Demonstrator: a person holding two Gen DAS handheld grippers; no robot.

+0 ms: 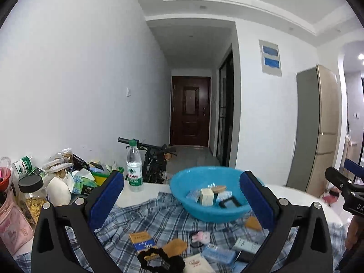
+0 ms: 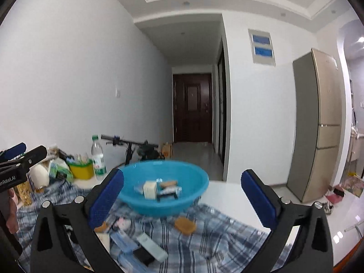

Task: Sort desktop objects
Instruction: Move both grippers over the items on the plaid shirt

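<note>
A blue plastic basin (image 1: 195, 209) (image 2: 195, 177) stands on a blue plaid cloth (image 1: 154, 218) (image 2: 204, 241) and holds several small boxes and a black item. Loose on the cloth lie a blue and gold box (image 1: 141, 240), a black scrunchie (image 1: 159, 259), tan cookies (image 1: 176, 246) (image 2: 185, 225), a pink bunny hair tie (image 1: 201, 236), pale blue packets (image 1: 218, 253) (image 2: 124, 241) and a grey remote (image 2: 152, 248). My left gripper (image 1: 179, 195) is open and empty, above the cloth, before the basin. My right gripper (image 2: 182, 195) is open and empty, before the basin.
A water bottle (image 1: 134, 168) (image 2: 98, 159) stands at the table's far edge. Clutter fills the left: a jar (image 1: 31, 195), a white vase (image 1: 58, 190), a yellow tub (image 2: 81, 170), packets. A bicycle (image 1: 154, 159) stands behind. A fridge (image 2: 318, 125) is on the right.
</note>
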